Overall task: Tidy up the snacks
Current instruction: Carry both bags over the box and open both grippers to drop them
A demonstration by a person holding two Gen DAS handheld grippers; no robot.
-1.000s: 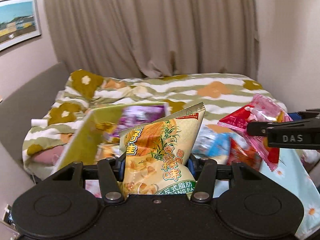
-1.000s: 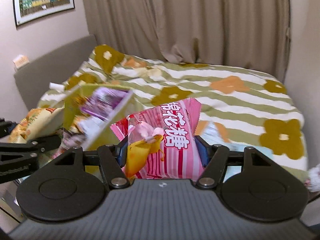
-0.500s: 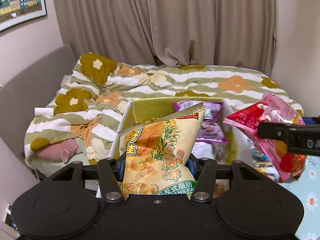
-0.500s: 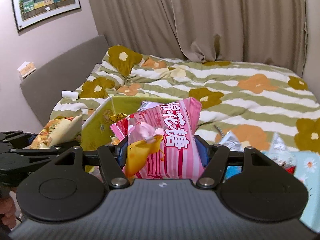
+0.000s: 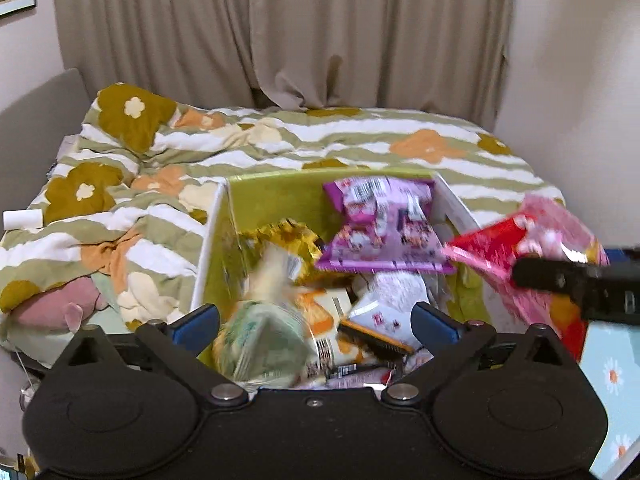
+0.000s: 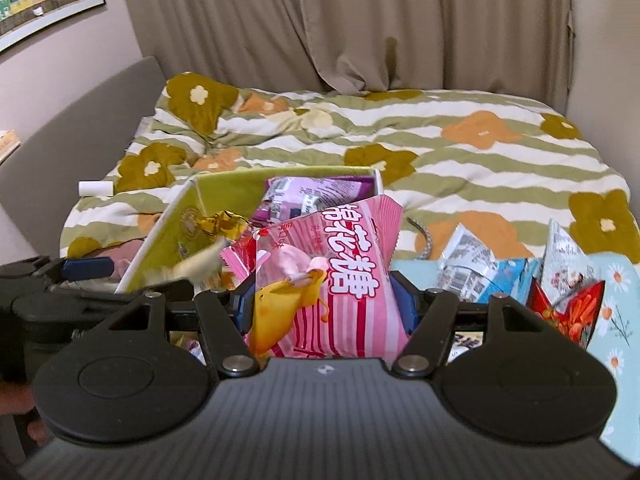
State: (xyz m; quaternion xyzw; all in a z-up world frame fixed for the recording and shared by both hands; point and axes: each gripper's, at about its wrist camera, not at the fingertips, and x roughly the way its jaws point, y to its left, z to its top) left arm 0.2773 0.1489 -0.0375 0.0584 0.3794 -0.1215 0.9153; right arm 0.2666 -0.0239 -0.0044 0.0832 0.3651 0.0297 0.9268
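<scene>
Bedroom, beige curtain point(image 5: 320, 32) behind, bed with a flower-striped duvet point(image 6: 460, 160) carrying everything. A green box point(image 5: 280, 196) is sitting on the bed, already holding a purple bag point(image 5: 380, 224), a gold pack point(image 5: 288, 236) and other packets.

Left tool point(image 5: 316, 320): jaws have just been opening and are standing wide, nothing pressed between the pads. The yellow bag point(image 5: 264, 336) is blurring between and below them, looking like it is dropping into the box.

Right tool point(image 6: 324, 304): jaws partly closed, pinching the pink bag point(image 6: 332, 264) at its lower half, bag standing upright just beside the box's near right edge. In the left view it is hanging at the box's right wall.

More loose packets point(image 6: 472, 264) and a red bag point(image 6: 568, 308) are lying on a daisy-print cloth point(image 6: 616, 280) to the right, well apart from the box.

Handling judgement: the pink bag is probably light, puffy with air, film slippery and crinkly, contents soft. Gripping across the body is working, but a flat sealed edge would likely slip less. Squeezing hard is risking a popped seam. Releasing over the open box should be enough; it will likely settle on top of the pile.
</scene>
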